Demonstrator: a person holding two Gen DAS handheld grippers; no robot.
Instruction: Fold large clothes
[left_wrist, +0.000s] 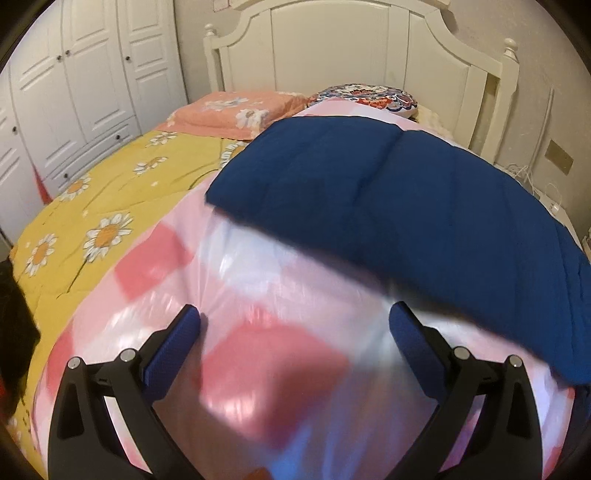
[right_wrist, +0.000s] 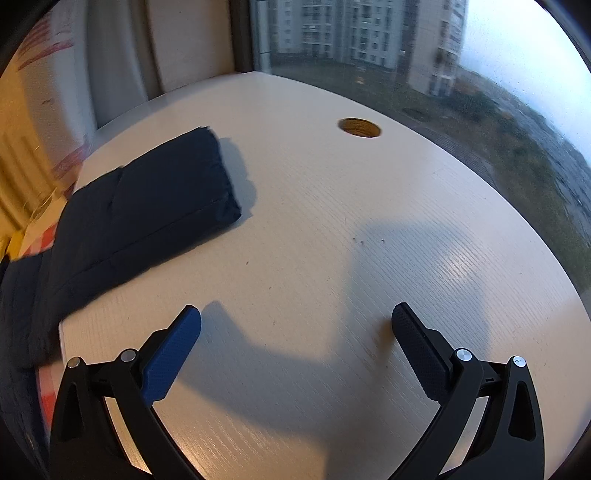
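Observation:
A large blue quilted garment (left_wrist: 406, 206) lies spread flat on a pink and red checked sheet (left_wrist: 258, 332) on the bed. My left gripper (left_wrist: 295, 321) hovers open over the sheet, just short of the garment's near edge, with nothing between its fingers. In the right wrist view a dark navy padded garment (right_wrist: 147, 214) lies folded on a pale wooden desk (right_wrist: 332, 258), its left end hanging over the desk's edge. My right gripper (right_wrist: 295, 321) stands open above the bare desk, to the right of that garment and apart from it.
A yellow daisy-print cover (left_wrist: 92, 221), an orange pillow (left_wrist: 236, 110) and a patterned cushion (left_wrist: 369, 94) lie toward the white headboard (left_wrist: 351, 48). White wardrobe doors (left_wrist: 74, 92) stand at the left. The desk has a round cable hole (right_wrist: 360, 128) and meets a window (right_wrist: 443, 74).

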